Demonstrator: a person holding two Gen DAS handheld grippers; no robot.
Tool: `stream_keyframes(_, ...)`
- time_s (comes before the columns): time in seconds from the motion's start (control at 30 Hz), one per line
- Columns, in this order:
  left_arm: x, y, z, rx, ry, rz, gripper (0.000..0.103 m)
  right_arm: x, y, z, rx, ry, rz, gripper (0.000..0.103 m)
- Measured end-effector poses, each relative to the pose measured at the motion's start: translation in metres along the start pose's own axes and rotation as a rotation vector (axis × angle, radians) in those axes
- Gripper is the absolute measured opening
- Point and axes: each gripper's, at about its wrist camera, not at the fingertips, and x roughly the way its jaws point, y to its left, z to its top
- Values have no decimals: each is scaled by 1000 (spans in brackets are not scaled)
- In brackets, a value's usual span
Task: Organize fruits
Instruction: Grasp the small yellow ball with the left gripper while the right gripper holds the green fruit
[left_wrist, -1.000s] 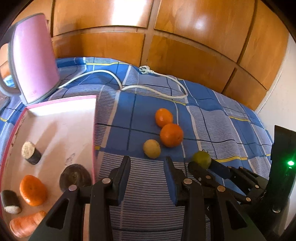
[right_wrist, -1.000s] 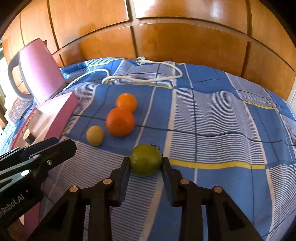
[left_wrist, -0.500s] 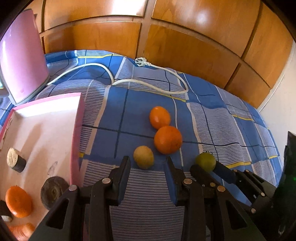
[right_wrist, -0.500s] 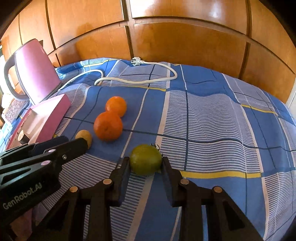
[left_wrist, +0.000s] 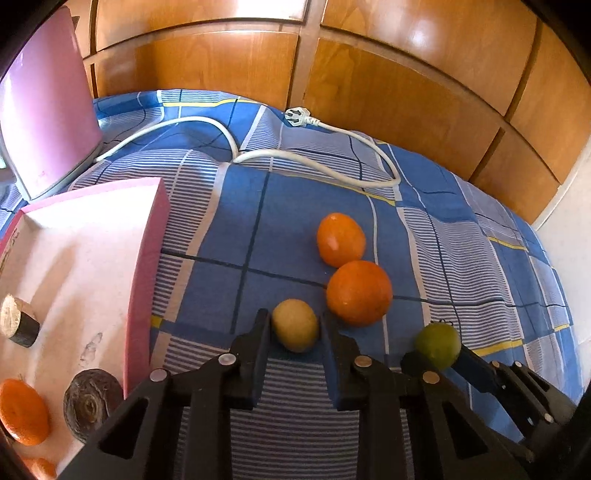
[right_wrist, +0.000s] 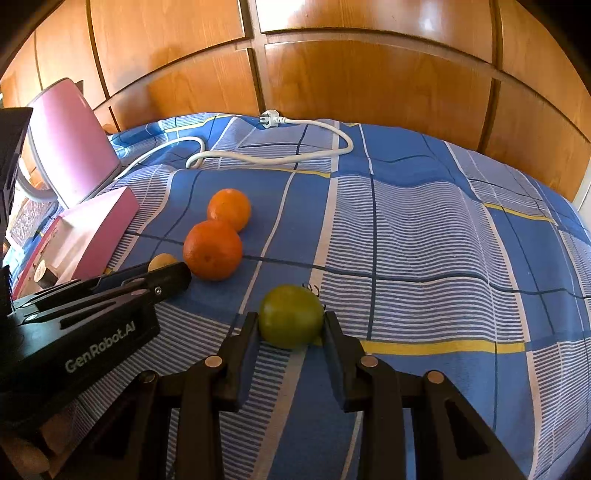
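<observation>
Two hand-held grippers each pinch one fruit on the blue checked bedcover (right_wrist: 424, 236).

The left hand-held gripper (left_wrist: 295, 326) pinches a small round yellow fruit (left_wrist: 295, 325); the right hand-held gripper (right_wrist: 290, 325) pinches a round green fruit (right_wrist: 290, 315). Behind them two round orange fruits (left_wrist: 359, 291) touch each other, nearer the pink tray (left_wrist: 146, 266) at the bed's left edge.

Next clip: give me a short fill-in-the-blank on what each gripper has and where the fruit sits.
1. The left gripper is shut on the small ____ fruit.
2. The right gripper is shut on the ____ fruit.
3. The two oranges lie on the blue ____ cloth, touching each other.
4. The pink tray lies to the ____ of the oranges in the left wrist view.

Missing words: yellow; green; checked; left
</observation>
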Motion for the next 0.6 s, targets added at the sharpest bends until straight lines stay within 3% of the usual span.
stream_keyframes(0.23, 3, -9, -3, 57, -21, 53, 26, 0, 3, -1, -11, -6, -13, 35)
stream_keyframes(0.43, -2, -11, -7, 49, -27, 75, 25, -2, -1, -2, 3, -9, 2, 34)
stream_keyframes(0.6, -11, -12, -19, 37, -24, 60, 25, -8, -3, -7, 17, -7, 8, 34)
